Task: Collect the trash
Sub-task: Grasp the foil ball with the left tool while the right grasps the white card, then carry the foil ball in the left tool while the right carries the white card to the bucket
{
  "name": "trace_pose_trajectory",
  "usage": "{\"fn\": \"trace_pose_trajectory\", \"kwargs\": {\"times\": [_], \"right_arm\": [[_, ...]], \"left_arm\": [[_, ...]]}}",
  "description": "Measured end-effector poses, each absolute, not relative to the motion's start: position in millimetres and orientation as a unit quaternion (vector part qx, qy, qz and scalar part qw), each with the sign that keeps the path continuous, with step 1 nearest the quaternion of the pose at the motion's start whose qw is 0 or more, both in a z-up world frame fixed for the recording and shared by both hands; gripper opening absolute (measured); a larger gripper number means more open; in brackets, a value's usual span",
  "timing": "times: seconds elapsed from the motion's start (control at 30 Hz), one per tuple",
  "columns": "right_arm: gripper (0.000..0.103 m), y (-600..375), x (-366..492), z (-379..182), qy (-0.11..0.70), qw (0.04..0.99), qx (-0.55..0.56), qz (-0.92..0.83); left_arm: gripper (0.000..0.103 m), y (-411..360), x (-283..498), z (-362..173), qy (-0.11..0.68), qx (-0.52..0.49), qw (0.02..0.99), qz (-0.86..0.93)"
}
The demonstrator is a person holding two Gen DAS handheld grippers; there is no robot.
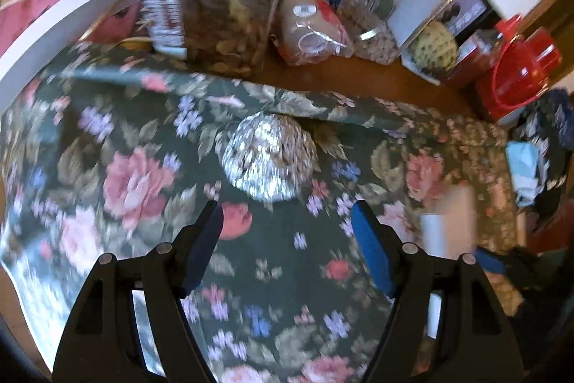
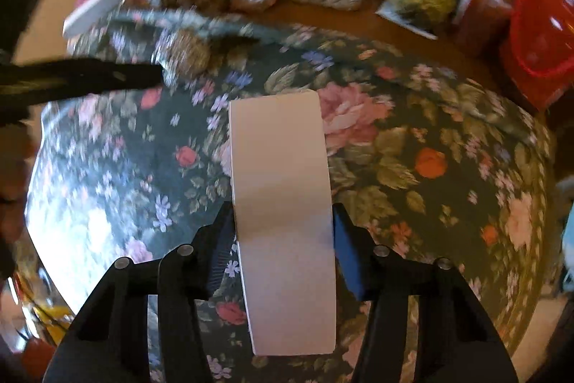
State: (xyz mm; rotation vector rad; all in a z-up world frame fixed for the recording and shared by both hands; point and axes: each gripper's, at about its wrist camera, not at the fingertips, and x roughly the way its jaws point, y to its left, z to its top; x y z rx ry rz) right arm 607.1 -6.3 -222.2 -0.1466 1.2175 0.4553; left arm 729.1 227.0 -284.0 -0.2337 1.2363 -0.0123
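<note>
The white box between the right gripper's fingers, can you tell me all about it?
The white box is plain, smooth and rectangular, like thin cardboard, with no print showing. It runs lengthwise away from the camera over the flowery cloth. The right gripper has a blue finger against each long side, squeezing it.

Left wrist view was smeared by motion: the floral cloth (image 1: 150,174) blurred, the crumpled foil ball (image 1: 269,157) soft-edged. Label on the big clear jar (image 1: 215,20) unreadable; its lid was cut by the top edge. A pale blurred shape (image 1: 450,221) at right, partly behind the tongs' frame, could not be identified.

Right wrist view: the white box (image 2: 283,210) hid the cloth beneath it. Packages at the worktop's (image 2: 323,11) far edge too blurred to name. A dark bar (image 2: 82,78) ran off the left edge.
</note>
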Motion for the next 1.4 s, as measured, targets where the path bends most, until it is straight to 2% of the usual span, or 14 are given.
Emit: {"fn": "trace_pose_trajectory", "kwargs": {"times": [0.33,0.4,0.47,0.7,0.9,1.1,1.4], "right_arm": [[0.049,-58,599,-189,0.537,0.832,0.006,0.138],[0.049,-63,596,-185,0.531,0.838,0.017,0.127],[0.049,-72,594,-179,0.525,0.843,0.027,0.118],[0.049,-89,593,-161,0.500,0.859,0.055,0.098],[0.049,-103,586,-144,0.474,0.873,0.070,0.097],[0.049,-127,563,-115,0.440,0.890,0.062,0.104],[0.049,-166,513,-60,0.366,0.917,0.042,0.153]], "left_arm": [[0.073,217,765,-306,0.583,-0.076,0.809,0.002],[0.069,214,766,-306,0.579,-0.074,0.812,0.000],[0.053,207,767,-307,0.581,-0.058,0.812,0.003],[0.050,189,748,-292,0.577,-0.065,0.814,-0.013],[0.050,164,716,-241,0.535,-0.071,0.841,-0.021],[0.050,132,676,-167,0.472,-0.080,0.878,-0.022],[0.050,81,576,-83,0.373,-0.110,0.921,-0.003]]}}
